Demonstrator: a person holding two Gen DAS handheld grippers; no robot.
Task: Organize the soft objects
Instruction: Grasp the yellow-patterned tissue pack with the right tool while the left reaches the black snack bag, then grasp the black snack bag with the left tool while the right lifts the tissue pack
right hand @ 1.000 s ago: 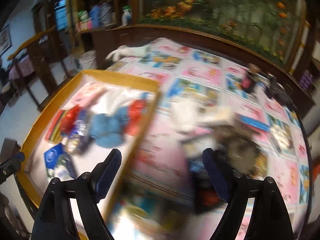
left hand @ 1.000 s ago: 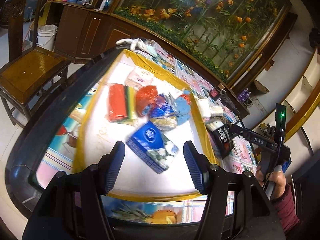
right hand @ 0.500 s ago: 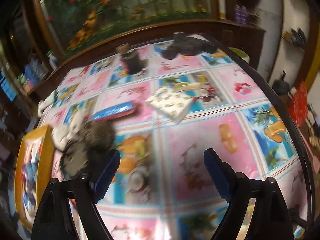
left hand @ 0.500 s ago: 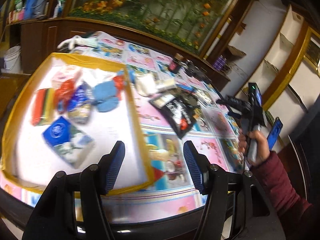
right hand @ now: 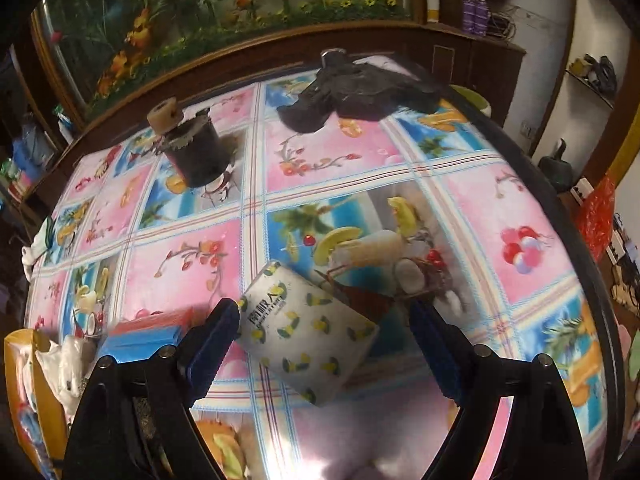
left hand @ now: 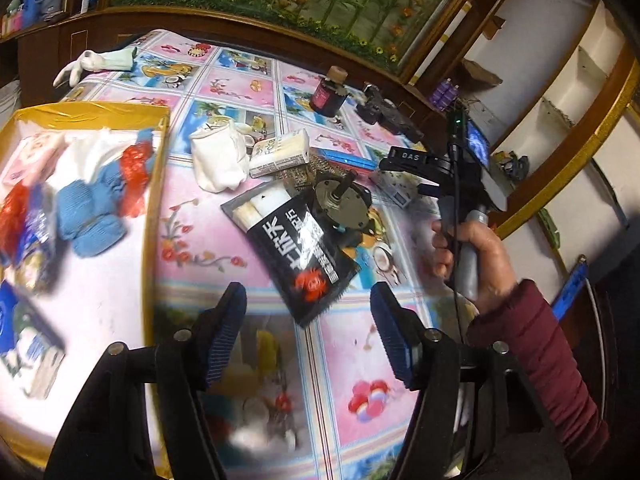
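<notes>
Currently, in the left wrist view, a gold-rimmed tray (left hand: 154,216) is sitting at the far left on the glossy, fruit-printed tablecloth (left hand: 208,240). It is holding soft goods: blue knitted pieces (left hand: 90,216), crinkled red netting (left hand: 134,178), a pink packet (left hand: 28,158) and a blue tissue pack (left hand: 24,344), the last blurred. Just right of the tray, a limp white cloth (left hand: 218,158) is lying beside a rectangular white pack (left hand: 280,154). Further right, a shiny black plastic pouch (left hand: 302,248) with a clear window is lying flat, a round olive metal part (left hand: 342,204) touching its upper edge. The left gripper (left hand: 308,334) is hovering above the cloth with its ribbed blue pads spread wide, gripping nothing. At the far right, a hand (left hand: 478,258) in a maroon sleeve is holding the other tool's handle.

In the right wrist view, a flat blue packet (right hand: 140,342) is lying at lower left; a dark cylindrical jar (right hand: 196,152) with a cork-like stopper is standing beyond it. The right gripper (right hand: 324,338) is likewise gaping wide and holding nothing, with a soft, lemon-printed white tissue pack (right hand: 308,332) lying skewed between its pads, its corner close to the left one; contact cannot be confirmed. A lumpy black object (right hand: 360,92) is resting at the table's far edge.
</notes>
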